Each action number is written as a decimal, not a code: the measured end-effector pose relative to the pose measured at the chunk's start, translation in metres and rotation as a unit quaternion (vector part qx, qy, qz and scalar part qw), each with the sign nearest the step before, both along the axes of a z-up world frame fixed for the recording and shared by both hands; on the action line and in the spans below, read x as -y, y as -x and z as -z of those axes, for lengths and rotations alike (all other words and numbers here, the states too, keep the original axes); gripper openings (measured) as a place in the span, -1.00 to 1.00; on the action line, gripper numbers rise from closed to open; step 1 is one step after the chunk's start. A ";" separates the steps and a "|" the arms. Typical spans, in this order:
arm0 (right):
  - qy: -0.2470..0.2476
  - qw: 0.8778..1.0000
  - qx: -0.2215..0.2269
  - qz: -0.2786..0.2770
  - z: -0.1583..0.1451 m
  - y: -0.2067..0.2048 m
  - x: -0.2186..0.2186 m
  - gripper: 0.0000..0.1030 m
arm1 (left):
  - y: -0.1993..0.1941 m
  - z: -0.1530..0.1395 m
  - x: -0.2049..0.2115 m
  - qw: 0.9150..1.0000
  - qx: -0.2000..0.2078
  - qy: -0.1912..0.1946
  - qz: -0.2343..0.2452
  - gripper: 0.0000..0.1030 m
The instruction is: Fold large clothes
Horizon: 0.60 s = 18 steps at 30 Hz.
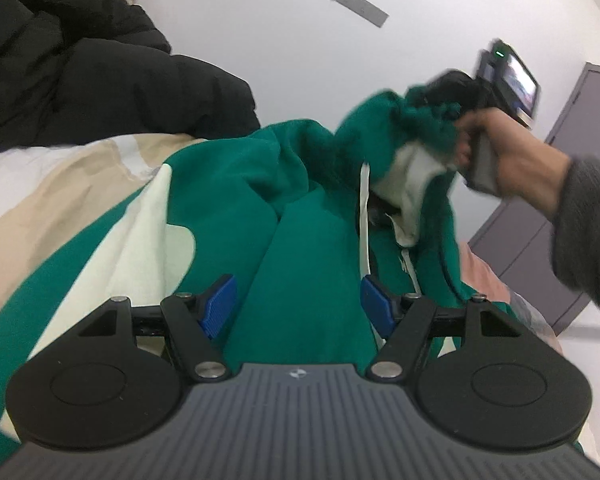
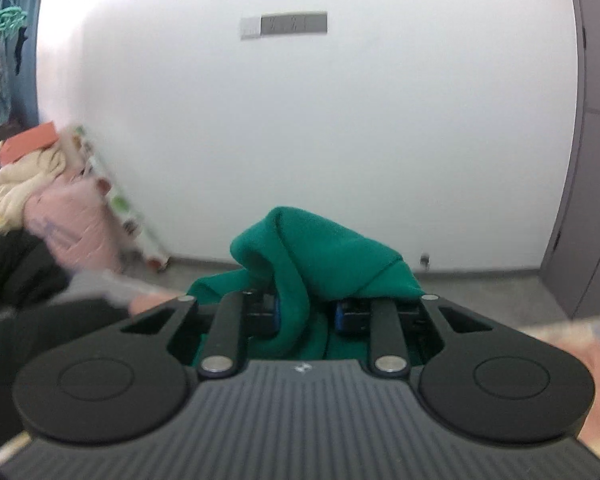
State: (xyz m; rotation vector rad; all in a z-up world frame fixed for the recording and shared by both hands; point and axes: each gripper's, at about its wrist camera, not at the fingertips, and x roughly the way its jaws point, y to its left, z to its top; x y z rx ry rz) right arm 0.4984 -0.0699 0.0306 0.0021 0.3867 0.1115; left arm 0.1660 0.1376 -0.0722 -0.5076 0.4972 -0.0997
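In the lower middle of the left wrist view we see the left gripper (image 1: 298, 304) with its blue pads (image 1: 220, 304) standing wide apart and pressing on nothing. At the right edge of the same view, the right hand (image 1: 512, 164) in a grey sleeve (image 1: 588, 232) holds the right gripper (image 1: 452, 96) raised and pointing to the left. In the right wrist view its jaws are drawn close on a fold of the green hoodie (image 2: 300, 312).
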 end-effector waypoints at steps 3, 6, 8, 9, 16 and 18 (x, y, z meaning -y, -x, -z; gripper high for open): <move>0.008 1.000 0.013 0.003 0.008 -0.033 -0.001 -0.48 | -0.008 0.011 -0.001 1.000 -0.007 0.004 -0.007 0.42; 0.000 1.000 -0.009 0.017 0.033 -0.056 0.000 -0.42 | -0.014 0.021 0.001 1.000 -0.008 0.003 -0.011 0.42; -0.019 0.999 -0.019 0.025 0.053 -0.059 0.007 -0.35 | -0.016 0.024 0.003 1.000 -0.007 -0.001 -0.016 0.42; -0.022 0.999 -0.025 0.028 0.061 -0.060 0.010 -0.20 | -0.016 0.024 0.004 1.000 -0.006 -0.003 -0.017 0.42; -0.030 0.999 -0.027 -0.004 0.073 -0.030 0.030 0.31 | -0.013 0.022 0.006 1.000 -0.004 -0.009 -0.010 0.42; -0.038 0.999 -0.029 -0.012 0.066 -0.012 0.038 0.31 | -0.011 0.020 0.004 1.000 -0.004 -0.004 -0.011 0.42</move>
